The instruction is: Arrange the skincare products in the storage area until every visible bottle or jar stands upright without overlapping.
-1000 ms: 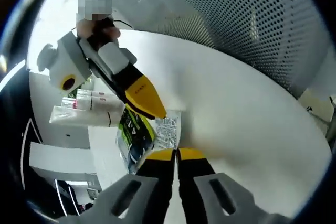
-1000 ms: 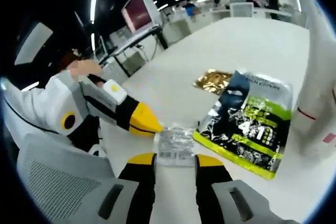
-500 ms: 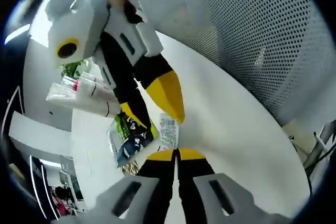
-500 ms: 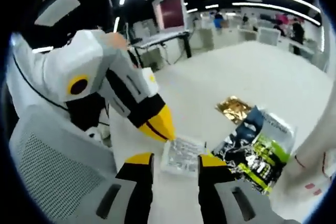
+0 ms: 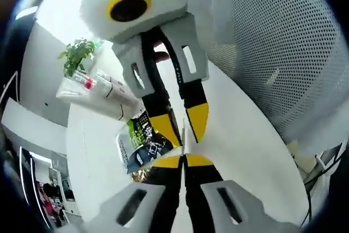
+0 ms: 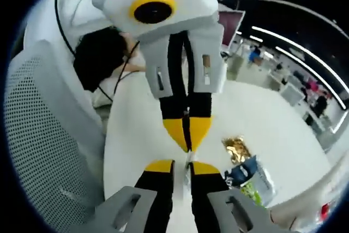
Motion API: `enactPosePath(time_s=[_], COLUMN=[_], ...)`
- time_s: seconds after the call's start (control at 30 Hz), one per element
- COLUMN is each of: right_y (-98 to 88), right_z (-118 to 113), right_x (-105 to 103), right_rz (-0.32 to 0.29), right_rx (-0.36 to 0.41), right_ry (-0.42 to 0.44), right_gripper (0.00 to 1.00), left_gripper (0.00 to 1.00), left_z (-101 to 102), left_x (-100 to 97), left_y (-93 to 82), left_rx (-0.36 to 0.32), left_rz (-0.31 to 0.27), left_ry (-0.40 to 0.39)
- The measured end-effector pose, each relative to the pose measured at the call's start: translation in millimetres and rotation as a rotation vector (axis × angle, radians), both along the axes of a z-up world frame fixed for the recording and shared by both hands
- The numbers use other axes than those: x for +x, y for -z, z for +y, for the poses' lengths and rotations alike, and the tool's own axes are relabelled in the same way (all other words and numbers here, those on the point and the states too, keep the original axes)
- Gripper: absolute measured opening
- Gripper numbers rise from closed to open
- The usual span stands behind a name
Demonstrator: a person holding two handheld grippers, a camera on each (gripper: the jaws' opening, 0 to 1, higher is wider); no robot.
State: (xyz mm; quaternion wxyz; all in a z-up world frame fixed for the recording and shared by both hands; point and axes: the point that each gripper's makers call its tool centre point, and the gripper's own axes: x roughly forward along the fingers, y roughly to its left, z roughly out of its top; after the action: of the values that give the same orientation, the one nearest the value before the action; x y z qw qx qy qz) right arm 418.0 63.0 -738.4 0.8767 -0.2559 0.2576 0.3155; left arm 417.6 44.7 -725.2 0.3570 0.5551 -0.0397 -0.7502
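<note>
Both tools are raised above the white table (image 5: 240, 135) and meet tip to tip. In the left gripper view, the left hand-held gripper (image 5: 184, 160) has its yellow-tipped jaws pressed together, with no gap between them. The right hand-held gripper (image 5: 182, 126) comes down from above with its jaws slightly parted around a thin clear sachet (image 5: 184, 135) seen edge-on. I cannot tell whether the left one actually pinches the sachet's edge.

In the right gripper view, the right hand-held gripper (image 6: 181, 166) shows a narrow gap between its tips, with the sliver of sachet (image 6: 187, 161) in it, and the left hand-held gripper (image 6: 188, 130) points down at it, clenched.

Flat on the table lie a green-and-dark pouch (image 5: 143, 143) and, near it, a crumpled gold foil packet (image 6: 235, 149). Farther off, at the table's edge, white tubes (image 5: 103, 88) with pink and red marks lie on their sides, close together. A perforated grey chair back (image 5: 283, 47) stands beside the table.
</note>
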Motion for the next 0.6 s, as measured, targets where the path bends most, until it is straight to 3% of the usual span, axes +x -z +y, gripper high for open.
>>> enactPosePath(time_s=[0.13,0.3,0.4,0.53,0.6], right_y=[-5.3,-16.2,-23.1,-29.8,-33.4], right_z=[-7,-18,-24,-34,-39], right_x=[4,13,16,19,21], right_rz=[-0.033,-0.04,-0.006,0.0,-0.001], right_rx=[-0.033,0.027,0.141,0.2,0.239], right_ry=[0.012,0.106,0.187,0.24,0.277], right_gripper=[0.0,0.0,0.0,0.0,0.0], left_gripper=[0.06,0.07,0.12,0.2,0.21], left_z=[-1,-9,-12,-9,-8], left_x=[2.4,11.5,21.1,38.9,46.5], left_y=[-1.4,-9.7,-17.4,-17.6,-18.4], left_rx=[-0.003,-0.085,-0.157,-0.187,-0.218], left_rz=[-0.002,-0.006,0.102,0.234,0.347], left_ry=[-0.013,-0.067,-0.194,-0.37,-0.476])
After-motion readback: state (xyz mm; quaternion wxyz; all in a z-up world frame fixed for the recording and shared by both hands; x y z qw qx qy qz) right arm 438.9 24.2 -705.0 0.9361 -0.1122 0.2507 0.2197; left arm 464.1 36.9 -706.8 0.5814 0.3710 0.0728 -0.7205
